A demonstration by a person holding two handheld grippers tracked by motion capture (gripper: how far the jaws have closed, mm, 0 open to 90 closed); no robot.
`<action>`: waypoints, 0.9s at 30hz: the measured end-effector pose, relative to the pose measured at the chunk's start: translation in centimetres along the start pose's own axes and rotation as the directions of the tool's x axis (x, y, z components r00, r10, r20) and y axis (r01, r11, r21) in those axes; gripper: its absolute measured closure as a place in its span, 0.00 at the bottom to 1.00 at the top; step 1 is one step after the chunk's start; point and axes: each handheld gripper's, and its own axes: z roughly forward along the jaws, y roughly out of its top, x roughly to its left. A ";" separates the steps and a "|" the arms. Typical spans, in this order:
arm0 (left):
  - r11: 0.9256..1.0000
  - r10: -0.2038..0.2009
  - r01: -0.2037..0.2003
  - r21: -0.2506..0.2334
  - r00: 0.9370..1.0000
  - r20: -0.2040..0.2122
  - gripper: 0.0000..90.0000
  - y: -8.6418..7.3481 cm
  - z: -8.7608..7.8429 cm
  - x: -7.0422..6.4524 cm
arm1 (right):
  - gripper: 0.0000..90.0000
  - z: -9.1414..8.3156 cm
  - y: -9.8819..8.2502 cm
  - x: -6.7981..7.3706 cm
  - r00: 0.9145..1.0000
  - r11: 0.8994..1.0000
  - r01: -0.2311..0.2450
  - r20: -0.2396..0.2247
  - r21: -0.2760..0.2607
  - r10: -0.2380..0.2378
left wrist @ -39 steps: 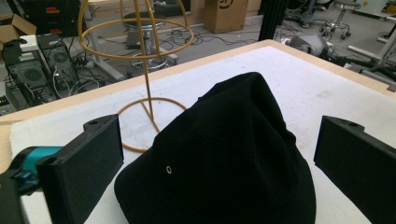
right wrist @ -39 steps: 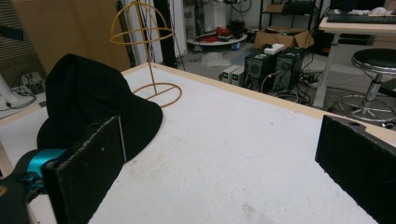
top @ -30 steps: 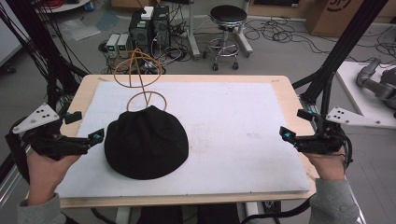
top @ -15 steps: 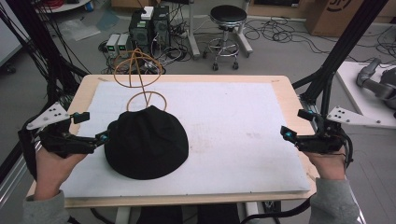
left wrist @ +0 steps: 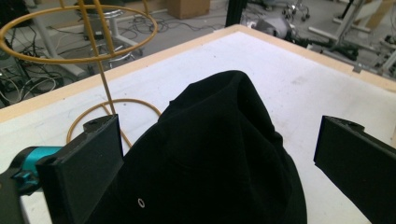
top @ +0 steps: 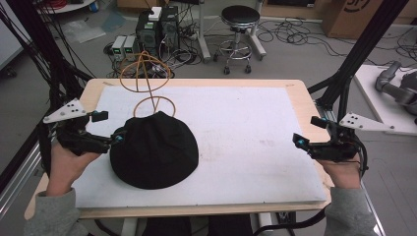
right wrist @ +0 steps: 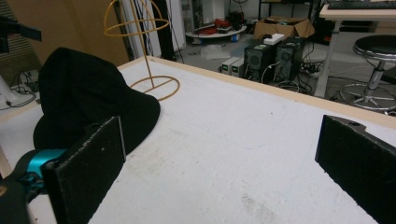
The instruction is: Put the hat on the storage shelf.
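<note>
Left claw (top: pixel 109 129) moved in to black hat (top: pixel 153 150), jaws wide astride brim. Right claw (top: pixel 306 132) idle, wide, at counter (top: pixel 255 128) edge. Step: approach. Next, likely: close on brim, lift toward wire stand (top: pixel 146 78).

Grey floor (top: pixel 295 54), stool (top: pixel 239 14), apparently computers (top: pixel 157 29)

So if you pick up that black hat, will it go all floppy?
Probably a bit. The black hat looks like soft cloth with a dent in its crown, so it may sag. It seems light and unlikely to roll, since its brim lies flat on the table.
</note>
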 end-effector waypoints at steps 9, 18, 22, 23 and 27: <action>0.999 0.014 -0.017 0.039 0.996 0.084 0.02 0.1 2.4 0.8 | 0.01 0.4 -0.2 -0.1 1.000 1.000 -0.005 0.007 0.018 0.005; 0.998 0.029 -0.037 0.049 0.987 0.156 0.03 0.9 4.4 0.9 | 0.01 0.5 -0.4 -0.2 1.000 1.000 -0.007 0.011 0.023 0.007; 0.997 0.039 -0.051 0.065 0.984 0.172 0.03 1.2 5.2 1.1 | 0.01 0.5 -0.3 -0.2 1.000 1.000 -0.009 0.009 0.024 0.009; 0.996 0.043 -0.056 0.071 0.984 0.173 0.03 1.2 5.4 1.1 | 0.01 0.4 -0.3 -0.2 1.000 1.000 -0.009 0.007 0.024 0.008; 0.995 0.042 -0.058 0.080 0.981 0.187 0.05 1.3 6.0 1.5 | 0.01 0.4 -0.3 -0.2 1.000 1.000 -0.007 0.011 0.024 0.006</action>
